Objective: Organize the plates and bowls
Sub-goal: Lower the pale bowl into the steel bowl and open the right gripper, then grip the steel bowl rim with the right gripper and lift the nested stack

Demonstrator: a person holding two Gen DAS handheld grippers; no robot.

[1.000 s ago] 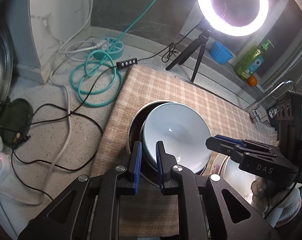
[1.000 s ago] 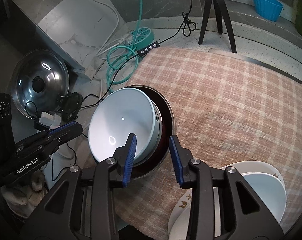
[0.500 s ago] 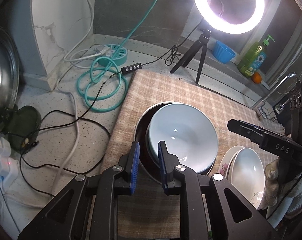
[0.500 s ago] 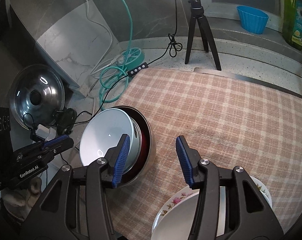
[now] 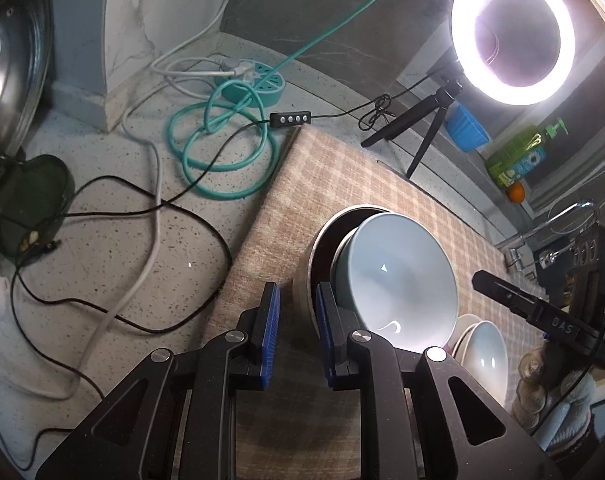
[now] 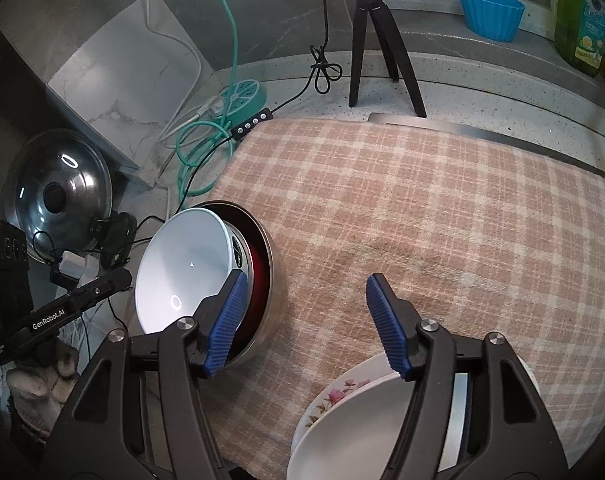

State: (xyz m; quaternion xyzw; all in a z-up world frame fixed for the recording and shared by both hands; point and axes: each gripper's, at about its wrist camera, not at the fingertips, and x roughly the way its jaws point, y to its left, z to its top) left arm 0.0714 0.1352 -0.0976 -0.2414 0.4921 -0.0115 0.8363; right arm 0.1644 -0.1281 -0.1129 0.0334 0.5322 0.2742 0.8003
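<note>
1. Pale blue bowl (image 5: 398, 276) sits tilted inside a steel bowl (image 6: 272, 280) on the checked cloth (image 6: 442, 208) over the surface.
2. Left tongs (image 5: 296, 332): released, narrow gap, nothing between the pads, beside the steel bowl's rim.
3. Right tongs (image 6: 306, 320): opening, empty, above the cloth; floral plate stack (image 6: 342, 412) below.

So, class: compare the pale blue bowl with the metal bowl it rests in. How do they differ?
The pale blue bowl is glazed and matte-smooth; the metal bowl has a shiny steel outside and a dark red inside. The pale blue bowl sits tilted, leaning on one side, while the metal bowl stands level on the checked cloth. Both are round, open and nested together.
</note>
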